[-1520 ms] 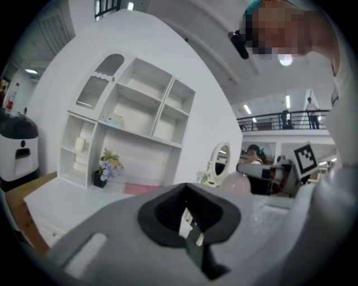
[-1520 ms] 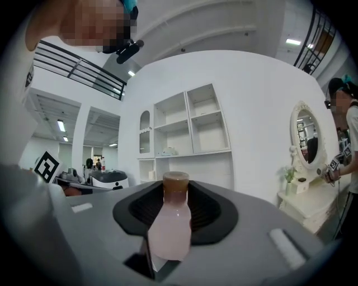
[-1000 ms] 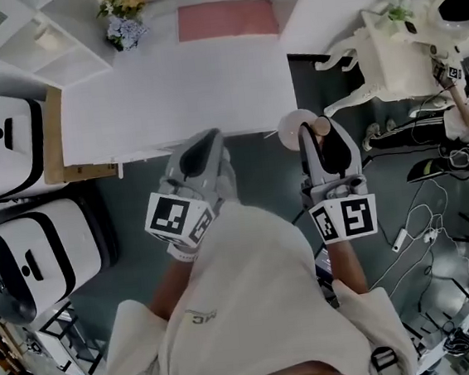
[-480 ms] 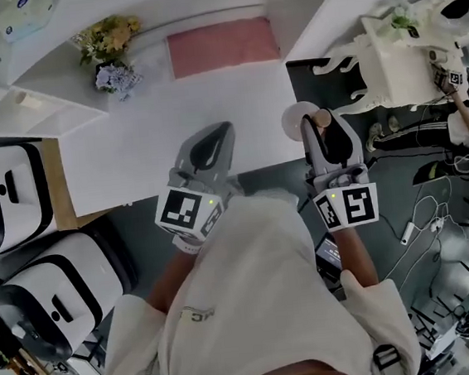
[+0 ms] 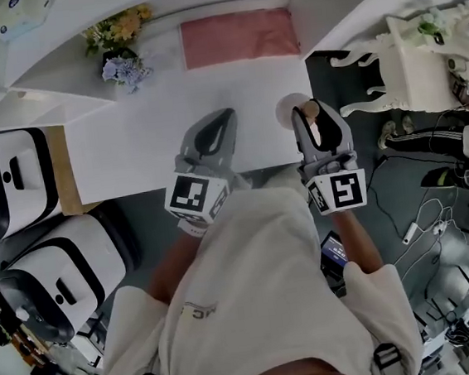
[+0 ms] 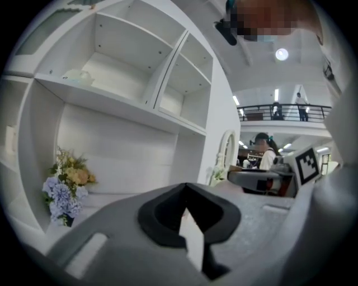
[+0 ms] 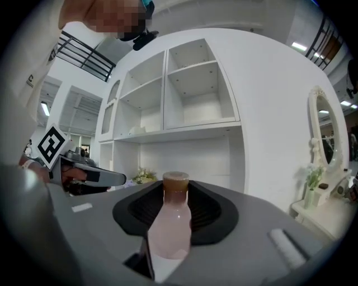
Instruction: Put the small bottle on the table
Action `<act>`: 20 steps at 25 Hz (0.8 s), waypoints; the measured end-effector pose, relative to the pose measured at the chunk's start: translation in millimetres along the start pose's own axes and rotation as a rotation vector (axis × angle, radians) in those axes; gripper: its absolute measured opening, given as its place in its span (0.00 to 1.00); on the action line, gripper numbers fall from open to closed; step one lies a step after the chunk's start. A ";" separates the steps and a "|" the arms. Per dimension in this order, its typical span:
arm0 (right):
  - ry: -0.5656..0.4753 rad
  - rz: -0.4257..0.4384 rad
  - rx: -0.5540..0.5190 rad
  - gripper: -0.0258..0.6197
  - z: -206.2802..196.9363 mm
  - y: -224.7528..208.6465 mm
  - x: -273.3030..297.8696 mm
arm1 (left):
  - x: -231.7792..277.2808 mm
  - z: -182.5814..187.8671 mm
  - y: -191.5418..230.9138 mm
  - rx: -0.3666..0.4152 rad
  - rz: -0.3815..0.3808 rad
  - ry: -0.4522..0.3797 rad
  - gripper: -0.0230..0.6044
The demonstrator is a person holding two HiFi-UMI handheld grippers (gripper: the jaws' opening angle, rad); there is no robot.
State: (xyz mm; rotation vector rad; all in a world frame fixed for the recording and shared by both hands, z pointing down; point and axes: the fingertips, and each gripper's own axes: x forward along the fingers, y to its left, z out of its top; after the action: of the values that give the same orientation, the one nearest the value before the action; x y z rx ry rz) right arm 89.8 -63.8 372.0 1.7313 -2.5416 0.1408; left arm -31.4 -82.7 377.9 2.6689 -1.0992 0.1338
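Our right claw (image 5: pixel 316 120) is clamped on the small bottle (image 7: pixel 169 229), its jaws pressing the pale pink body from either side while the brown cap stands up clear of them. We hold that bottle upright over the table (image 5: pixel 130 143), just inside its front right corner (whether its base touches the white top, we cannot tell). Beside it, toward the middle of the front edge, our left claw (image 5: pixel 210 135) hangs with its jaws together and nothing between them. Along the table's back edge lies a pink mat (image 5: pixel 239 36), and near the back left corner stands a bunch of flowers (image 5: pixel 119 45), yellow and blue. Off the left edge sit two white machines (image 5: pixel 8 177) with black panels. Off the right edge, on the dark floor, stands an ornate white stand (image 5: pixel 397 65).
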 end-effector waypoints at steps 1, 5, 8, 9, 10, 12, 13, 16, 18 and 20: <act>0.002 0.010 0.000 0.25 -5.7 2.1 3.1 | 2.0 -4.8 4.5 -0.008 0.016 0.003 0.04; 0.012 0.052 -0.014 0.25 -30.1 11.4 12.9 | 5.0 -22.0 19.5 -0.011 0.080 0.017 0.04; 0.010 0.072 -0.017 0.25 -47.8 14.3 21.0 | 9.2 -35.5 27.3 0.003 0.106 0.026 0.04; 0.007 0.075 -0.012 0.25 -53.1 15.2 22.6 | 9.8 -40.2 29.3 0.006 0.113 0.027 0.04; 0.003 0.076 -0.007 0.25 -57.6 15.8 24.5 | 10.1 -44.4 32.1 0.007 0.123 0.027 0.04; -0.010 0.076 -0.003 0.25 -65.5 17.2 29.9 | 9.0 -51.7 40.6 0.003 0.158 0.025 0.04; -0.014 0.079 -0.003 0.25 -69.7 18.2 32.8 | 7.6 -54.7 44.8 0.004 0.180 0.023 0.04; -0.015 0.088 -0.001 0.25 -83.8 18.9 40.2 | 5.0 -62.5 50.6 0.026 0.217 0.016 0.04; -0.017 0.094 -0.004 0.25 -93.0 19.1 45.0 | 6.1 -67.9 50.6 0.044 0.210 0.008 0.04; -0.015 0.104 -0.009 0.25 -102.7 21.3 49.4 | 6.7 -75.1 50.4 0.056 0.199 0.002 0.04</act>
State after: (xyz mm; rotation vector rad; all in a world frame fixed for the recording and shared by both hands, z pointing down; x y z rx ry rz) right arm 52.0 -90.4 478.4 1.6031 -2.6396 0.1212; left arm -61.3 -101.8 461.4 2.6005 -1.3787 0.2058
